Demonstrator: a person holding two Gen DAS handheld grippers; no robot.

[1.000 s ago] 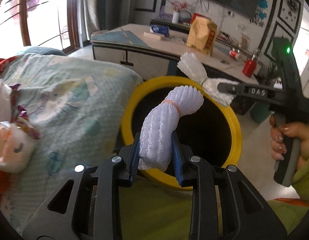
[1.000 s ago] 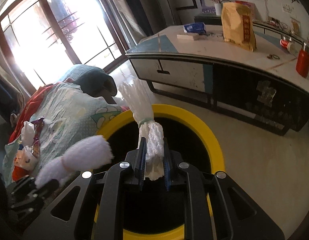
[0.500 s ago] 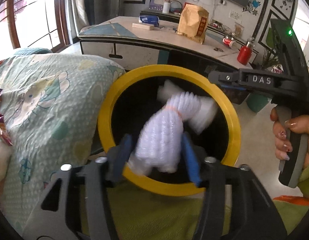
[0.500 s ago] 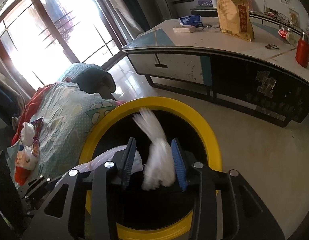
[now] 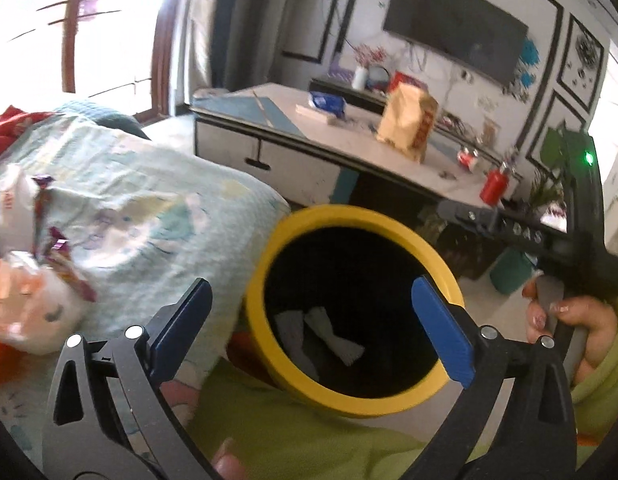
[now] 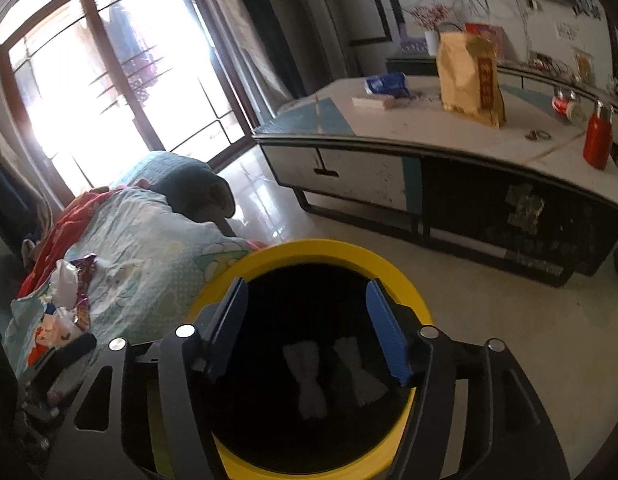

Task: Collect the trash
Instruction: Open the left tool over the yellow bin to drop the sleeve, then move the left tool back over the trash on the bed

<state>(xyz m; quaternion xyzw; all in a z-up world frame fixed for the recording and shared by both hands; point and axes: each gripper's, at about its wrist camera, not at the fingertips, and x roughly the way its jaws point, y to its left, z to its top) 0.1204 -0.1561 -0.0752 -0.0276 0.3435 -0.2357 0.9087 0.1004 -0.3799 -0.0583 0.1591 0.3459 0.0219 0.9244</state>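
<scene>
A yellow-rimmed black bin [image 5: 269, 264] [image 6: 321, 246] stands beside the bed. Two white foam net sleeves lie at its bottom, one [image 5: 335, 340] [image 6: 309, 380] beside the other [image 5: 295, 338] [image 6: 359, 376]. My left gripper [image 5: 313, 328] hangs above the bin's near rim, its jaws opening wide with nothing between them. My right gripper [image 6: 307, 330] hovers over the bin mouth, jaws also opening and empty; its body [image 5: 581, 216] and the hand holding it show at the right of the left wrist view. More wrappers and bags [image 5: 33, 280] [image 6: 69, 300] lie on the bed.
A bed with a pale green quilt [image 5: 141, 208] [image 6: 149, 248] lies left of the bin. A low cabinet [image 6: 449, 168] beyond carries a yellow paper bag [image 6: 469, 80], a red bottle [image 6: 597, 136] and small items. A bright window [image 6: 109, 80] is at the back left.
Both grippers opened and let go of their white foam sleeves, which dropped from between the jaws to the bottom of the bin. Both grippers rose slightly.
</scene>
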